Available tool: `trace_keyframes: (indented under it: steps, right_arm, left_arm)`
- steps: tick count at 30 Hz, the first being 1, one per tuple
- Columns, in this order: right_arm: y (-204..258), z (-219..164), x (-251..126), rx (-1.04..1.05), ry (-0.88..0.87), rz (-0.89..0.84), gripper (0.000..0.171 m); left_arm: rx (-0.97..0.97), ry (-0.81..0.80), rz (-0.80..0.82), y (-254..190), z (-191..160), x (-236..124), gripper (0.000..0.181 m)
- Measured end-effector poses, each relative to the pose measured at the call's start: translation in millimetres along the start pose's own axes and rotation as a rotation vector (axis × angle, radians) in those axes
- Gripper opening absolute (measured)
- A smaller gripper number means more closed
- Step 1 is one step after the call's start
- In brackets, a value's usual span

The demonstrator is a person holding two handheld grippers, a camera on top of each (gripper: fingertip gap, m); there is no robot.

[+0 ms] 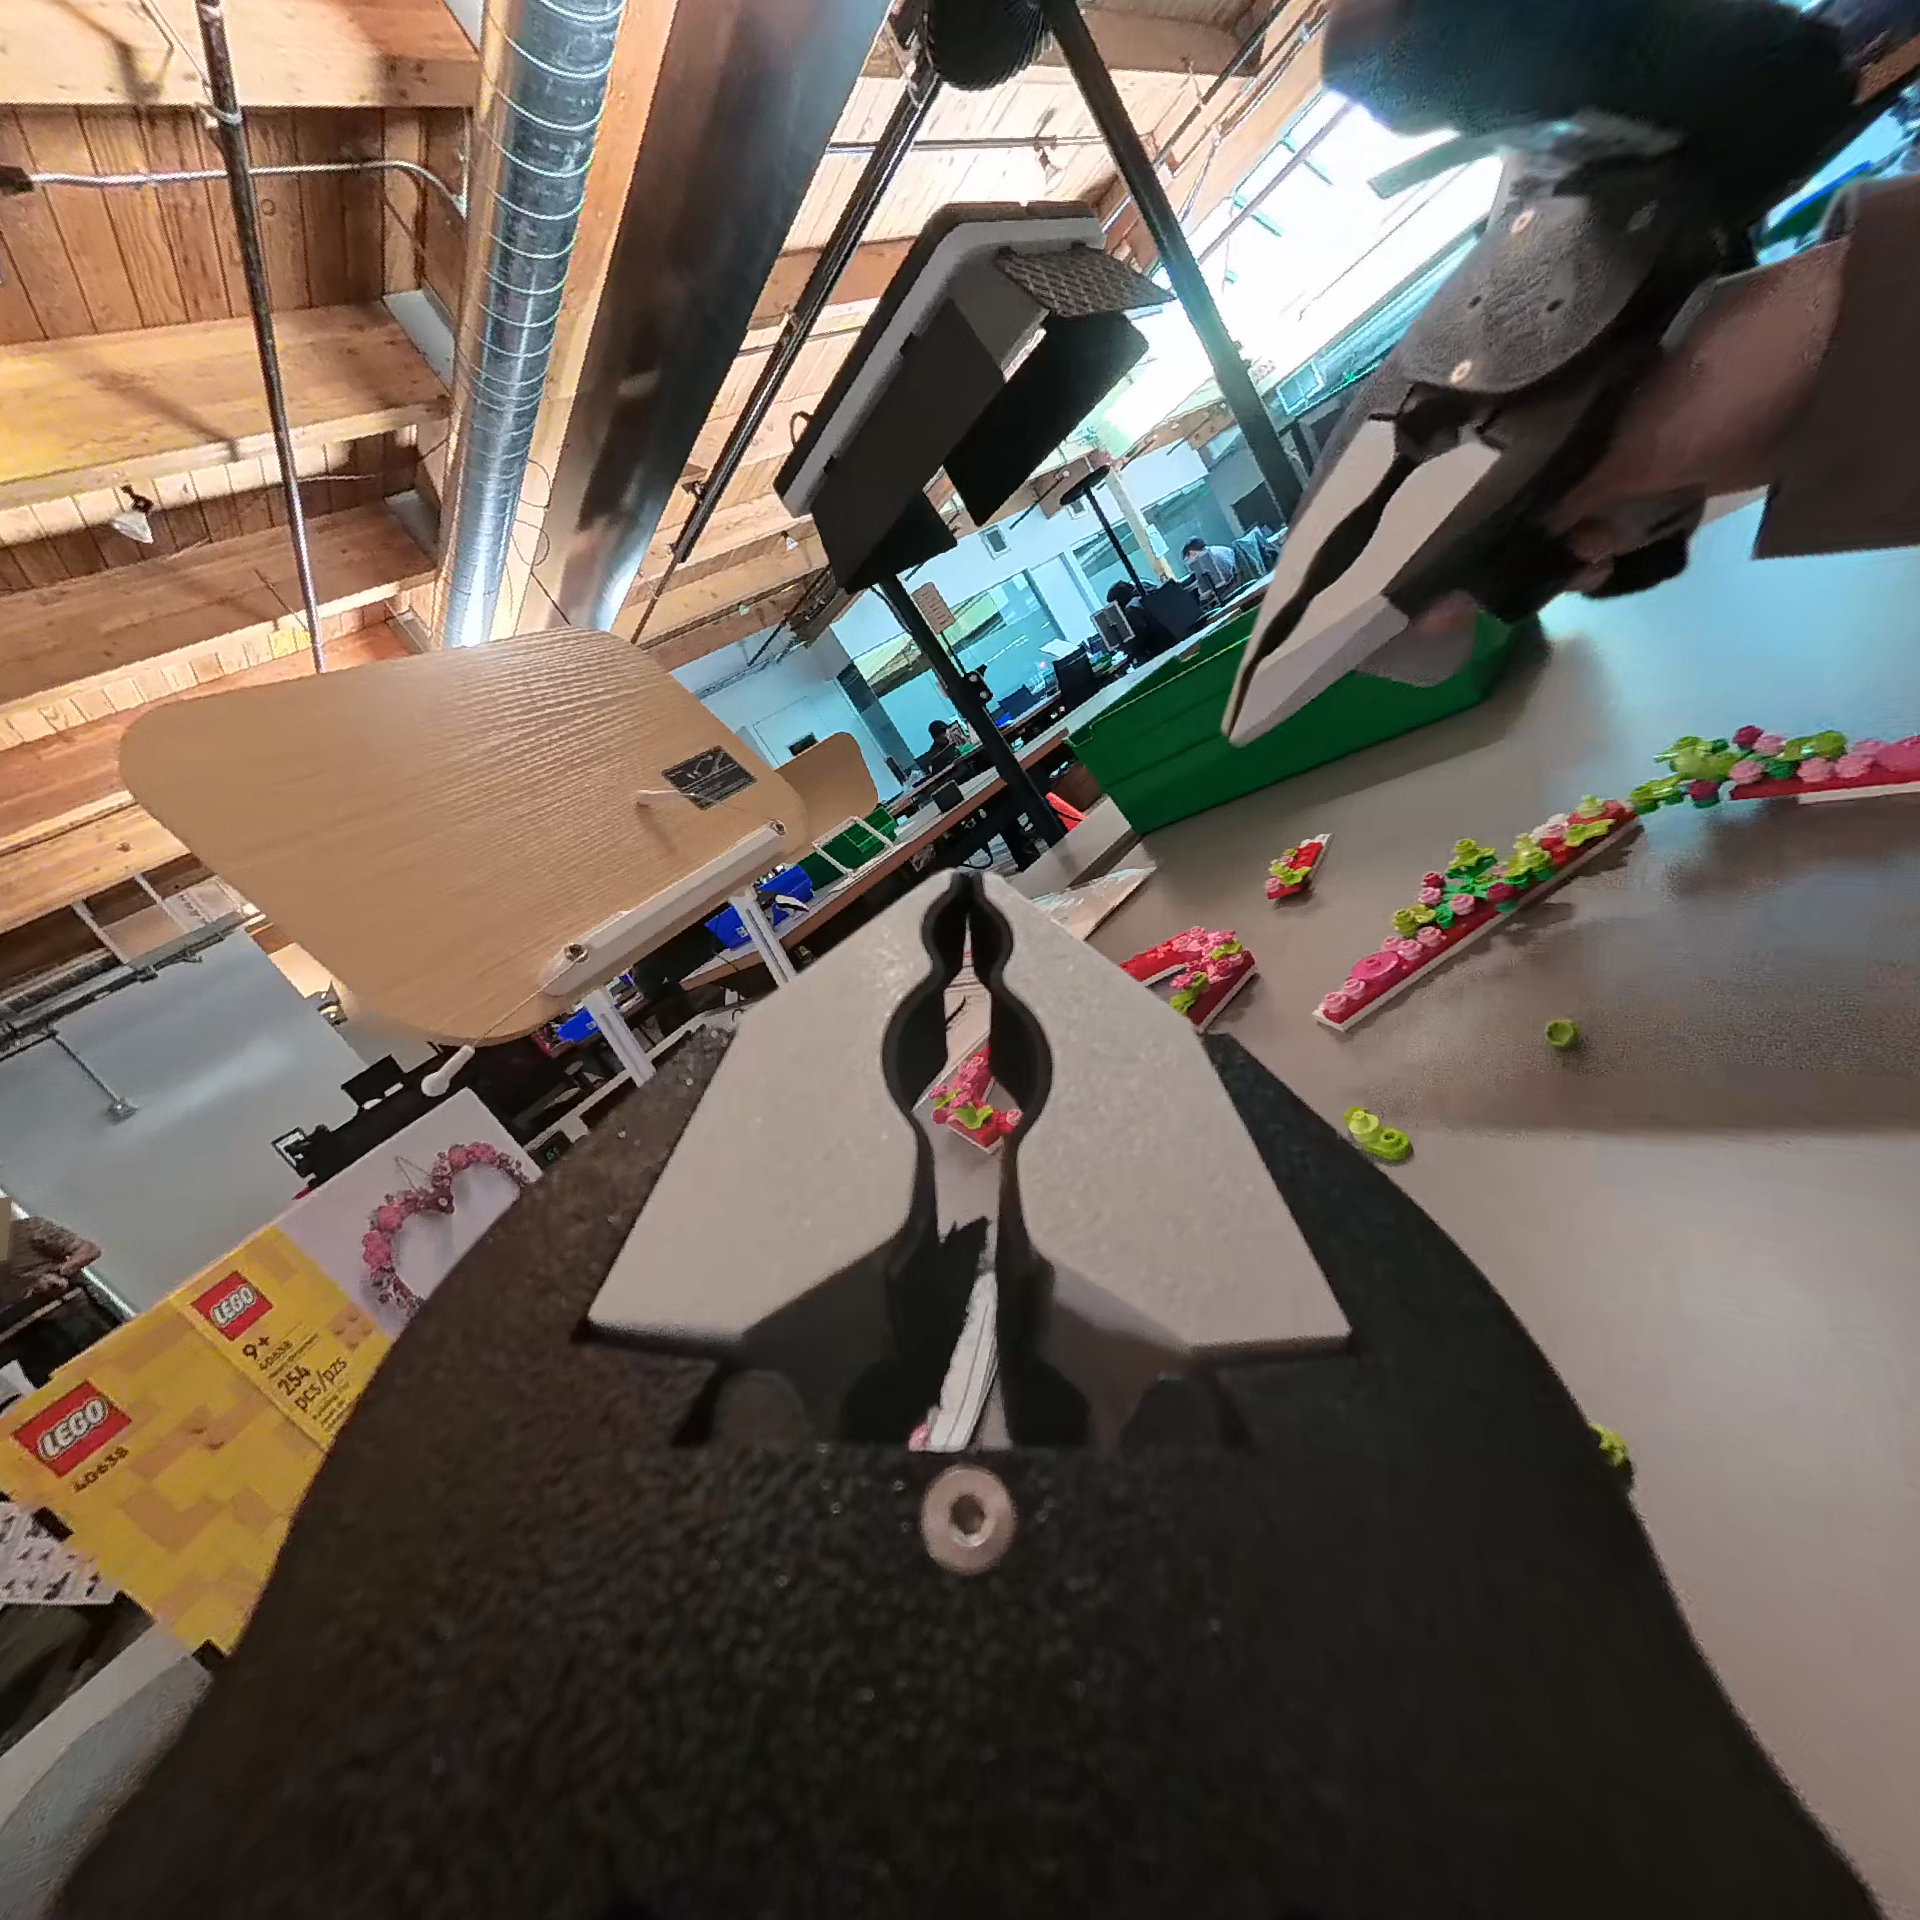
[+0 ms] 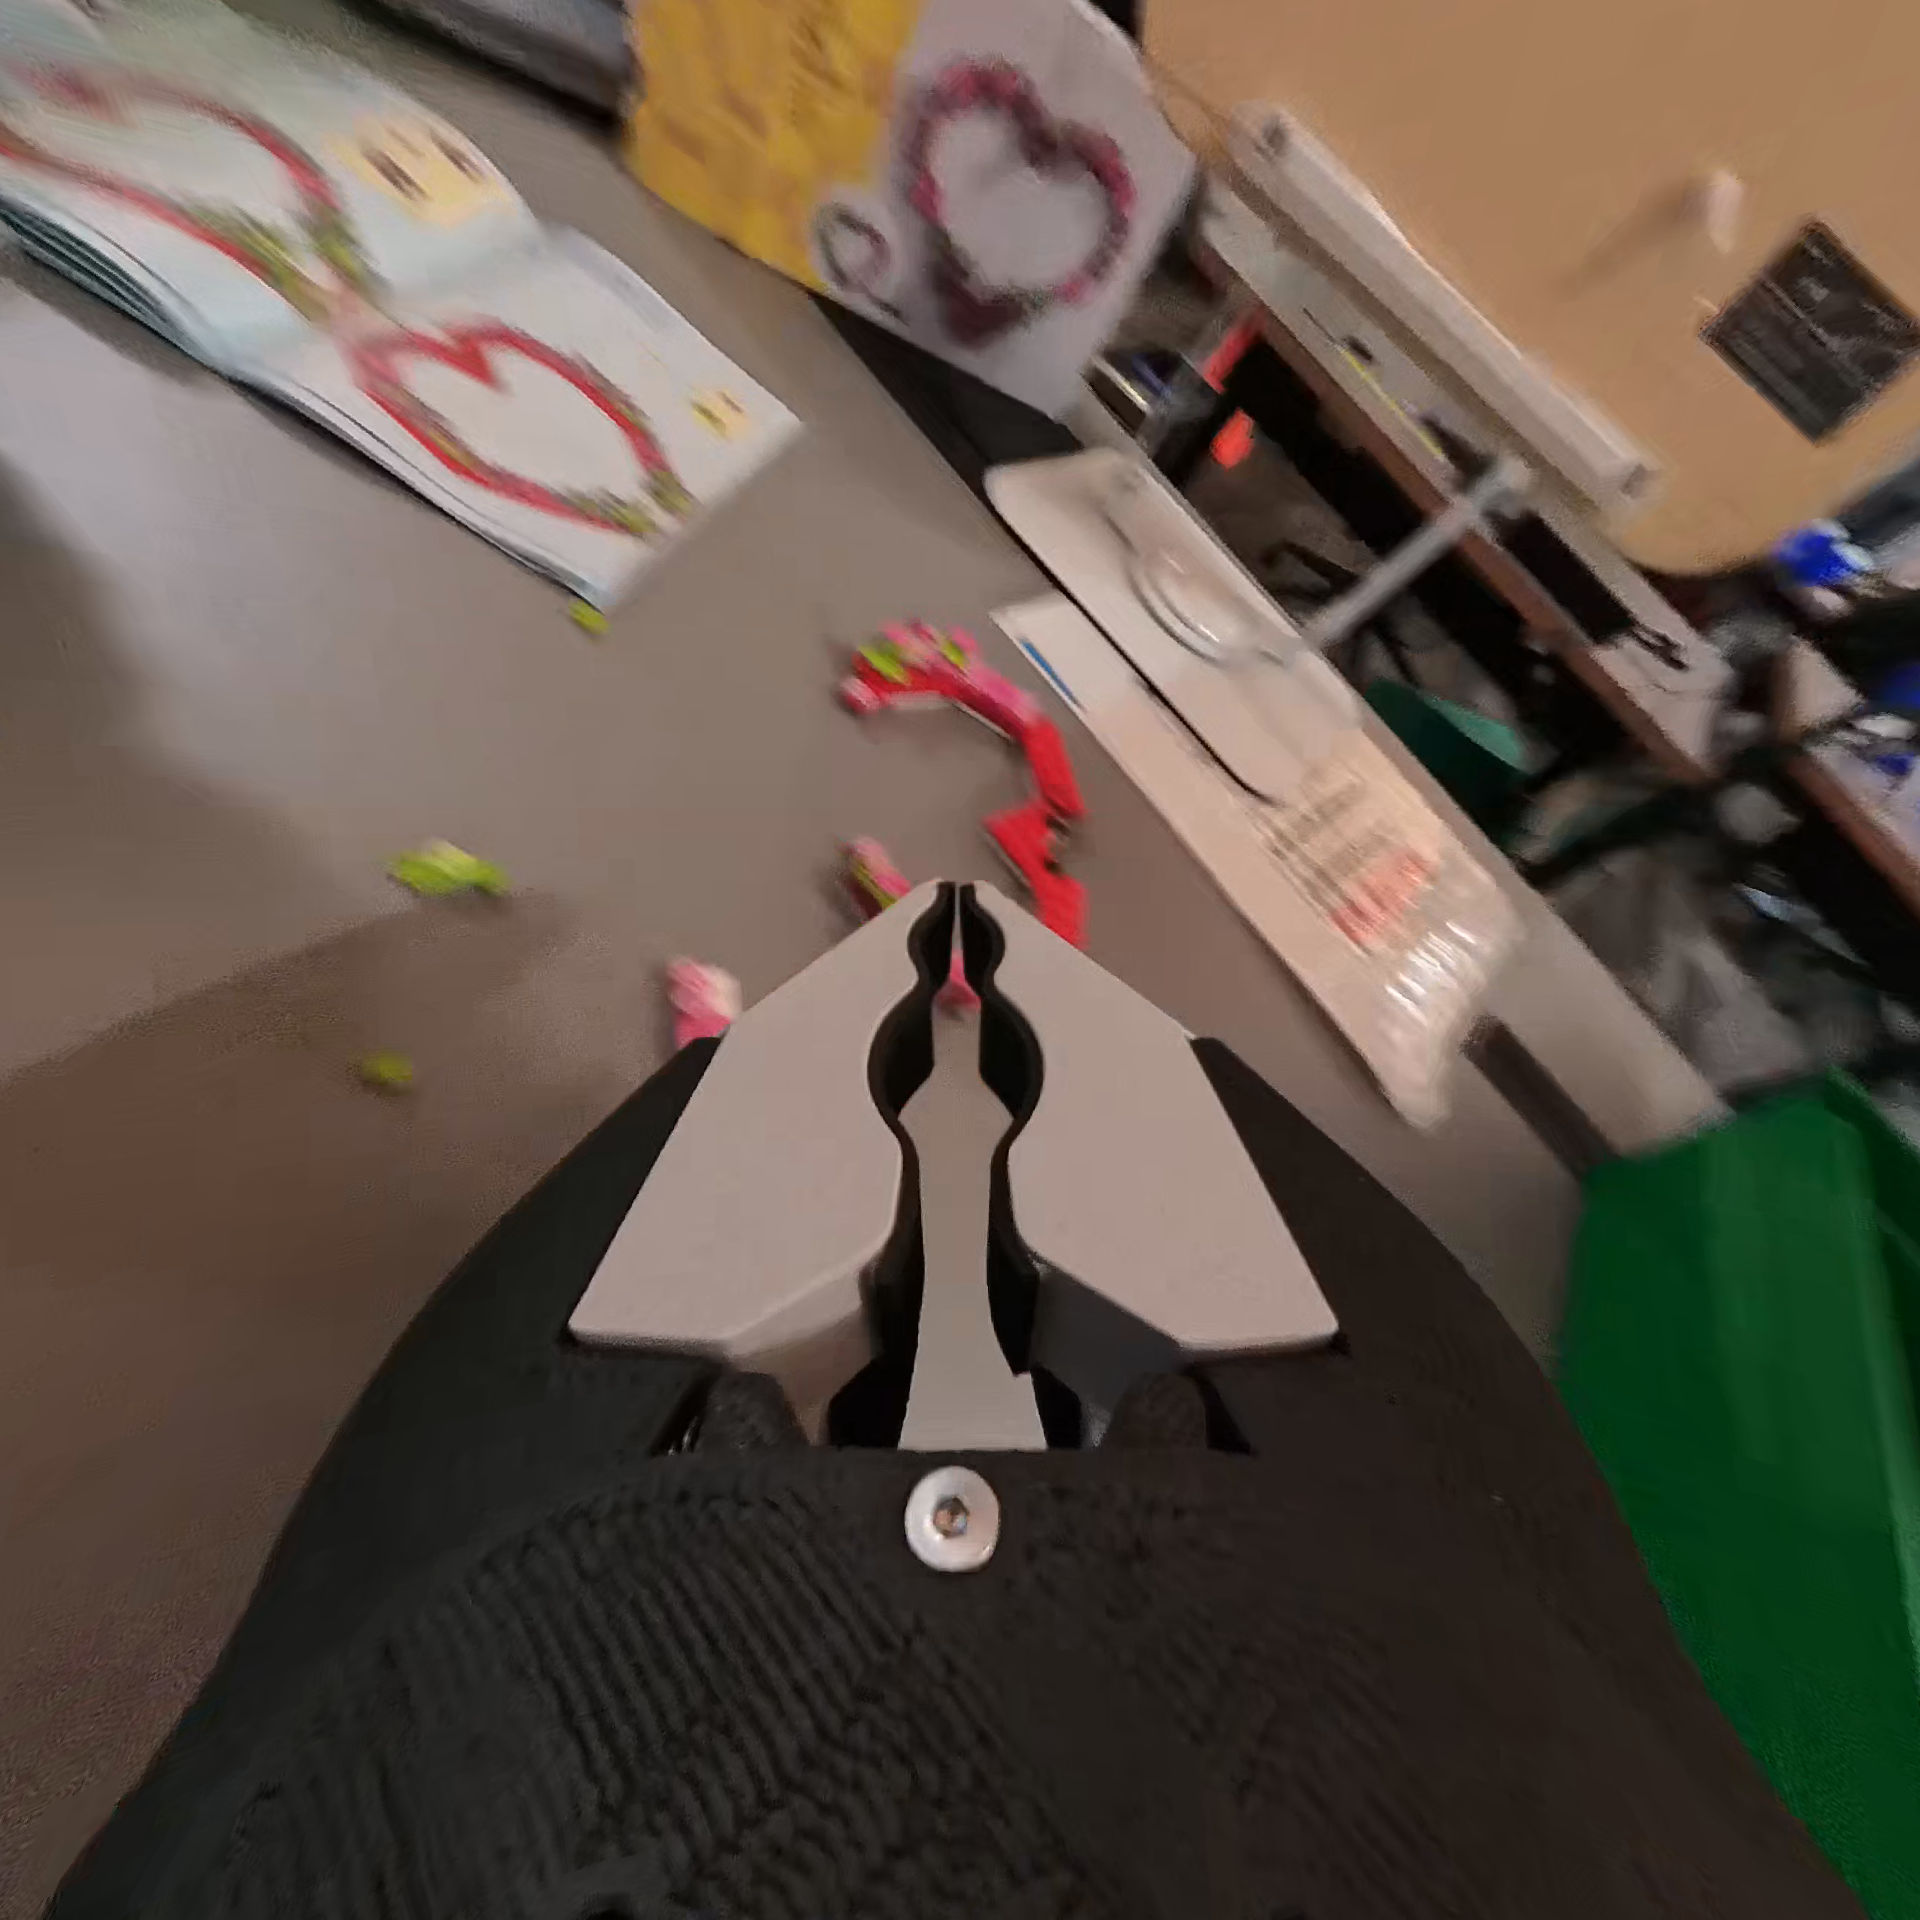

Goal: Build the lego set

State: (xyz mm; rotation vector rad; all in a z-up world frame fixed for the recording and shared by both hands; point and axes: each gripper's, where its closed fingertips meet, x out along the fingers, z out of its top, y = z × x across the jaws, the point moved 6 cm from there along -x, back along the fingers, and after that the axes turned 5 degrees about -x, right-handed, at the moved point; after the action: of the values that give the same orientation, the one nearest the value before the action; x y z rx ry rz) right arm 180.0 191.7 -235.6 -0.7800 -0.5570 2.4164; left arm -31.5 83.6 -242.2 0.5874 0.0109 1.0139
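Note:
My left gripper (image 1: pixel 966 883) is shut and empty, raised above the grey table (image 1: pixel 1558 1299) and tilted up. Built red strips with pink flowers and green leaves lie on the table: a long strip (image 1: pixel 1475 914), a curved strip (image 1: pixel 1808 769) at far right, a small piece (image 1: pixel 1294 868), and a red section (image 1: pixel 1195 966) near my tip. Loose lime pieces (image 1: pixel 1377 1132) lie nearby. My right gripper (image 2: pixel 956 888) is shut and empty, above red and pink sections (image 2: pixel 1029 769); it also shows in the left wrist view (image 1: pixel 1247 707), held by a hand. The right wrist view is blurred.
An open instruction booklet (image 2: pixel 436 343) lies at the far left. The yellow set box (image 2: pixel 883 166) stands behind it and also shows in the left wrist view (image 1: pixel 208 1382). A green bin (image 2: pixel 1745 1403) stands at the right, (image 1: pixel 1247 748) in the left wrist view. White cardboard (image 2: pixel 1226 748) lies at the table edge. The grippers' ends are close to 15 cm from one another.

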Motion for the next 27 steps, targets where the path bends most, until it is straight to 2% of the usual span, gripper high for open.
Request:
trace_keyframes:
  steps: [4, 6, 9, 11, 14, 16, 19, 22, 27]
  right_arm:
    - [46.5, 48.7, 22.2, 0.134, -0.188, 0.165, 0.000]
    - [59.5, 58.7, 38.6, 0.197, -0.216, 0.171, 0.003]
    - [73.5, 61.7, 59.4, 0.248, -0.203, 0.137, 0.008]
    - [78.0, 63.6, 66.6, 0.266, -0.225, 0.074, 0.009]
    - [81.4, 68.5, 68.8, 0.260, -0.287, -0.001, 0.009]
    - [80.5, 68.2, 67.6, 0.241, -0.297, -0.050, 0.009]
    - [75.9, 66.2, 64.7, 0.257, -0.323, -0.097, 0.009]
    - [73.0, 64.5, 62.0, 0.272, -0.351, -0.116, 0.008]
    - [75.3, 73.4, 50.3, 0.273, -0.457, -0.144, 0.007]
  left_arm:
    - [0.016, 0.030, -0.031, -4.2, 0.8, 0.7, 0.000]
    - [0.004, 0.107, -0.062, -5.3, -3.9, 3.5, 0.000]
    - [-0.095, 0.326, -0.068, 6.2, -24.5, 7.8, 0.000]
    - [-0.194, 0.443, -0.080, 18.7, -37.7, 6.7, 0.009]
    - [-0.415, 0.518, -0.202, 27.4, -50.7, 4.3, 0.018]
    - [-0.486, 0.611, -0.232, 33.0, -64.7, 5.3, 0.024]
    - [-0.454, 0.734, -0.254, 37.2, -78.8, 12.7, 0.033]
    - [-0.355, 0.807, -0.282, 34.9, -87.0, 25.3, 0.034]
    - [-0.308, 0.887, -0.340, 27.4, -112.2, 38.0, 0.042]
